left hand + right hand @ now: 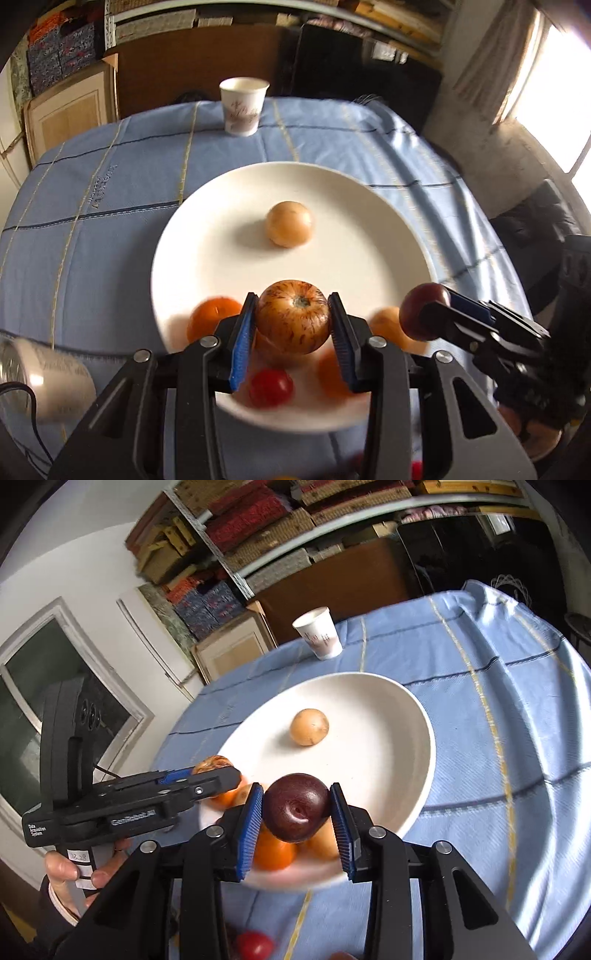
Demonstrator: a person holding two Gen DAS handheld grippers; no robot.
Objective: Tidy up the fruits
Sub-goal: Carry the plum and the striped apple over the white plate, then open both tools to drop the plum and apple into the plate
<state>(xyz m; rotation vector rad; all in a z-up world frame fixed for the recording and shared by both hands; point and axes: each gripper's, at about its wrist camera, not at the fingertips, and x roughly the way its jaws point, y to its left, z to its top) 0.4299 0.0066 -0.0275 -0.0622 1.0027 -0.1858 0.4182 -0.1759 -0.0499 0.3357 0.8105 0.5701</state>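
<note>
Our left gripper (293, 321) fingers clasp a streaked yellow-red apple (293, 320); our right gripper (297, 808) fingers clasp a glossy dark plum (296, 806).

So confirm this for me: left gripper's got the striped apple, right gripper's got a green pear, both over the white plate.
One thing is wrong: the right gripper holds a dark purple plum, not a green pear, as the right wrist view shows. The rest stands: the left gripper holds the striped apple, and both are over the white plate.
</note>
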